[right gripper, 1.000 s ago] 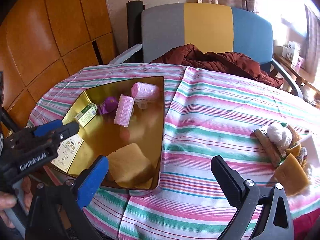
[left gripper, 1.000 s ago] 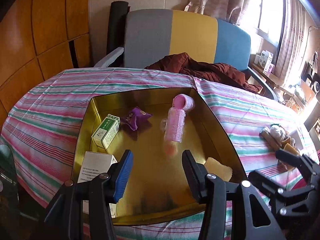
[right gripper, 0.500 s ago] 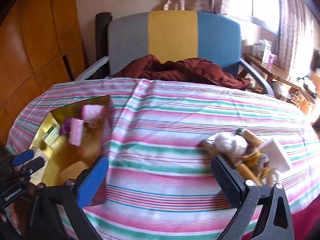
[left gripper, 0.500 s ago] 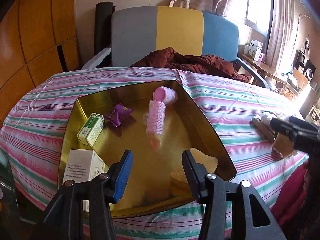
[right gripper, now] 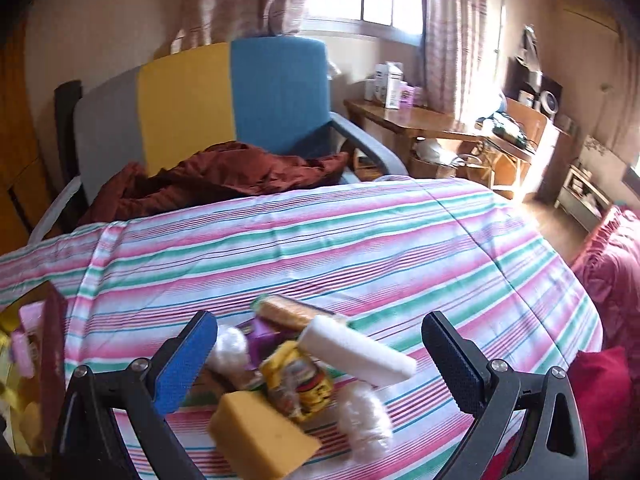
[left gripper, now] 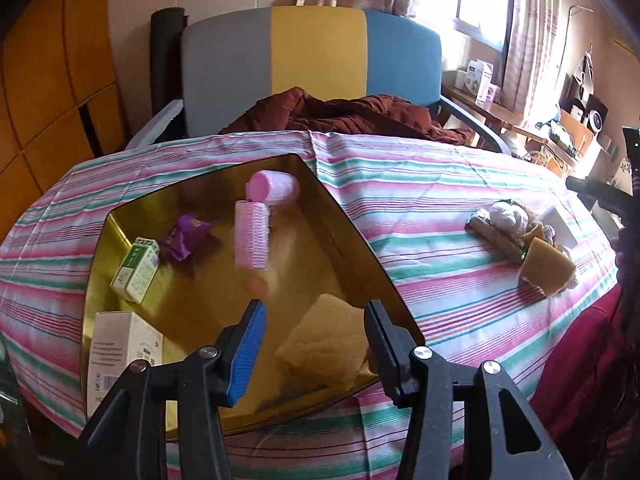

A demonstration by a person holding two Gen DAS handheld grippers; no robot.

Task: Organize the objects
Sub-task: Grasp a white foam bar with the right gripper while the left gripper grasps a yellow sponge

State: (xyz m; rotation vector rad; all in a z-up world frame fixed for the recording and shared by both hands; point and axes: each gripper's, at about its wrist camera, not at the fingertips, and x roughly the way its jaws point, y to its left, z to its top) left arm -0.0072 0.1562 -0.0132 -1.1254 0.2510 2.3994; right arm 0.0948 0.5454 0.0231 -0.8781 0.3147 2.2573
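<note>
The gold tray [left gripper: 360, 240] sits on the striped tabletop [left gripper: 420, 200] as the collecting place, which explains why its floor already carries sorted things: two pink hair rollers [left gripper: 252, 236] at 12 o'clock of the tray, a purple packet [left gripper: 185, 236] and a green-and-white box [left gripper: 136, 270] at 10 o'clock, a white carton [left gripper: 124, 352] at 8 o'clock, and a yellow sponge [left gripper: 324, 344] at 5 o'clock.

The left gripper [left gripper: 314, 344] hangs over the tray's near edge, its fingers spread apart and holding nothing, so it looks parked by the tray, with nothing to do there.

The right gripper [right gripper: 320, 356] is aimed at the unsorted pile [right gripper: 304, 380] toward 3 o'clock on the tabletop, well apart from the tray. Its fingers are released wide and bracket the heap: a second yellow sponge [right gripper: 260, 436] nearest, a white foam block [right gripper: 356, 350] lying tilted on top, a snack packet [right gripper: 298, 384] between them. That wide spread suits picking whichever piece comes next, probably the sponge or the block, since both lie uppermost and free.
</note>
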